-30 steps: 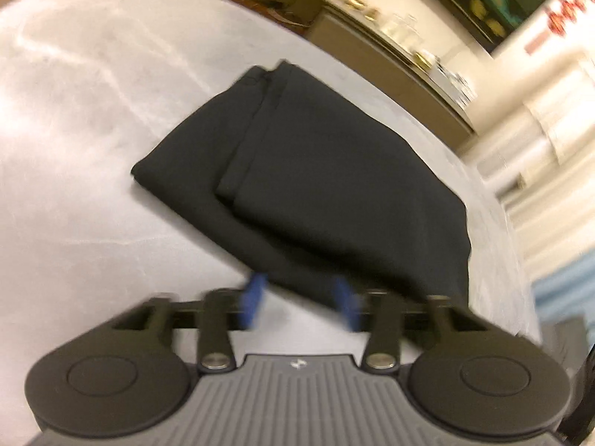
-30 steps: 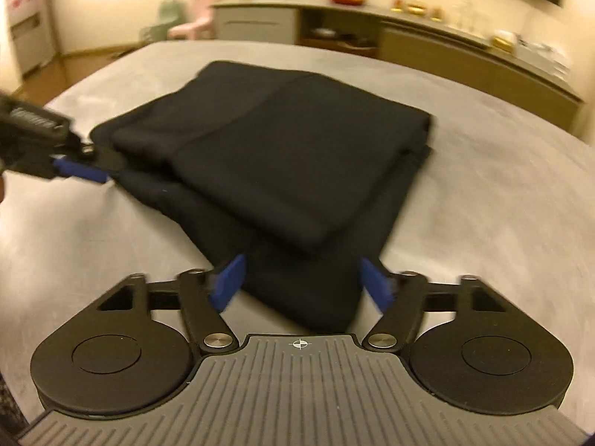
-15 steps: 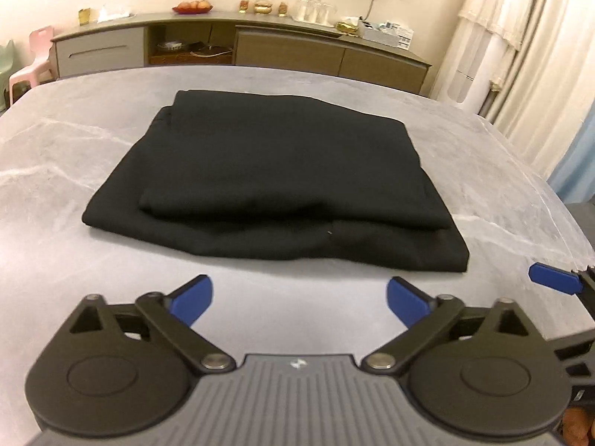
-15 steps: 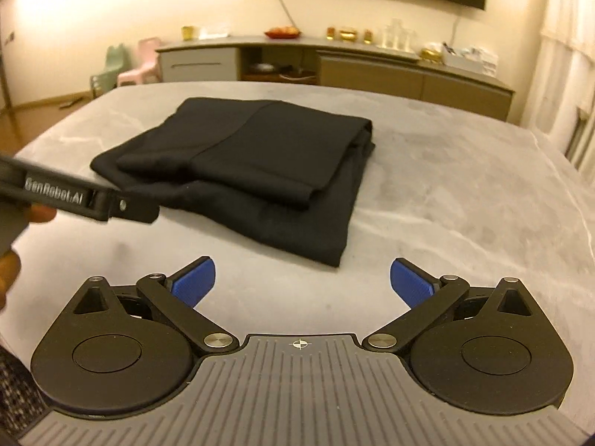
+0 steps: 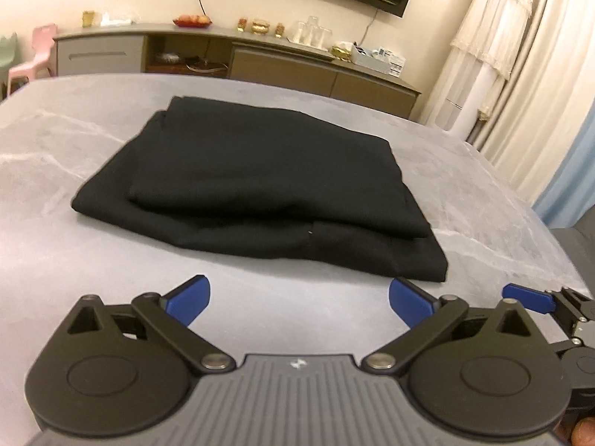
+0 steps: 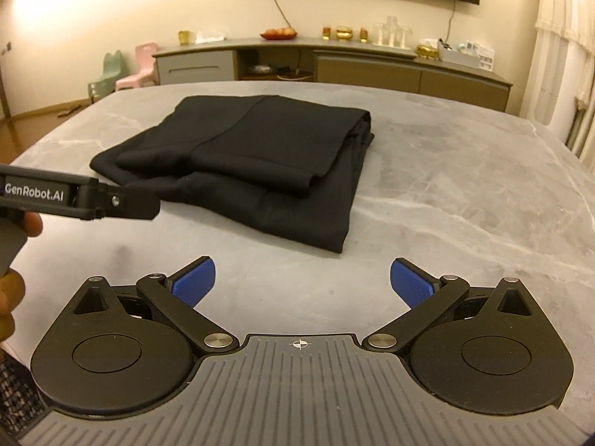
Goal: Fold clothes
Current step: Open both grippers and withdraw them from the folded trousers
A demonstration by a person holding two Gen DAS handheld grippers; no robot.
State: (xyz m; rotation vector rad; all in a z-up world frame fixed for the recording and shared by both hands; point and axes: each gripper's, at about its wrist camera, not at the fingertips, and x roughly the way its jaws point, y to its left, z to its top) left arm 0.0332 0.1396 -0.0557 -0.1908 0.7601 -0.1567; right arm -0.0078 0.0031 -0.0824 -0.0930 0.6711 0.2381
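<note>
A black garment (image 5: 260, 182) lies folded in a flat stack on the grey marble table (image 5: 74, 260); it also shows in the right wrist view (image 6: 253, 163). My left gripper (image 5: 299, 303) is open and empty, held a little back from the garment's near edge. My right gripper (image 6: 302, 282) is open and empty, back from the garment's near right corner. The left gripper's body (image 6: 74, 195) shows at the left of the right wrist view, and a blue fingertip (image 5: 528, 297) of the right gripper shows at the right of the left wrist view.
A long low sideboard (image 6: 334, 63) with glasses and ornaments stands against the far wall. Small pastel chairs (image 6: 126, 70) stand at the back left. White curtains (image 5: 520, 55) hang at the right. Bare table surface (image 6: 465, 186) lies to the right of the garment.
Both grippers have opened wide and pulled back from the garment, which now lies released on the table. Over the last half second they drifted only slightly.
</note>
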